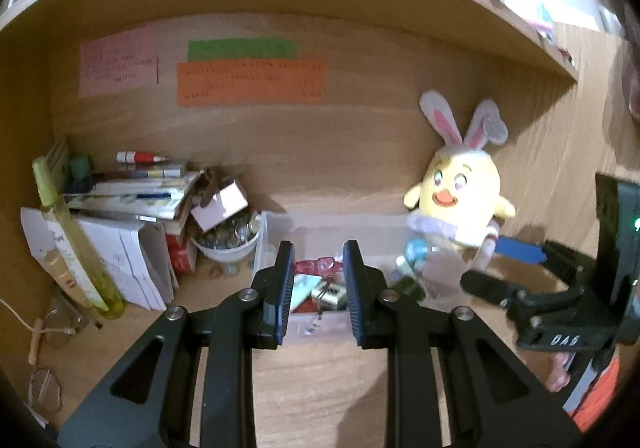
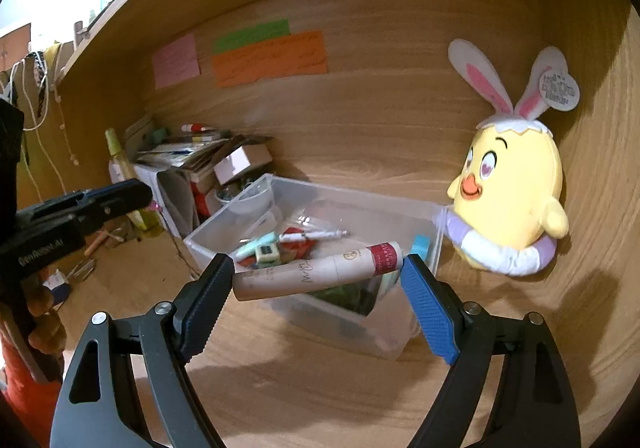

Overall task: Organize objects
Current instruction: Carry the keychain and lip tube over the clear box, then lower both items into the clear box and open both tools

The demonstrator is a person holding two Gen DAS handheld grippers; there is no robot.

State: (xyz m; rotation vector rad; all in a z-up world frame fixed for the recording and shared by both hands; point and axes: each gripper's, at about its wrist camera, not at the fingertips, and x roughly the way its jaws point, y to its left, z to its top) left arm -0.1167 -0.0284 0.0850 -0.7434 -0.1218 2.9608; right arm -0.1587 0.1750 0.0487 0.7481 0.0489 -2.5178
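Observation:
A clear plastic bin [image 2: 416, 332] sits on the wooden desk and holds pens, a pink item and other small things; it also shows in the left wrist view [image 1: 276, 228]. A beige tube with a red band [image 2: 320, 270] lies between the fingers of my right gripper [image 2: 316, 280] above the bin's front edge; the jaws are spread wide and the tube's ends sit near both pads. My left gripper [image 1: 318, 280] is open and empty, in front of the bin. The right gripper also shows in the left wrist view [image 1: 520, 264].
A yellow chick plush with rabbit ears [image 2: 508, 192] leans against the back wall beside the bin. A pile of books and boxes [image 1: 132, 208], a white bowl of glass beads [image 1: 226, 244] and a green bottle [image 1: 72, 240] stand at the left. Coloured notes [image 1: 250, 82] hang on the wall.

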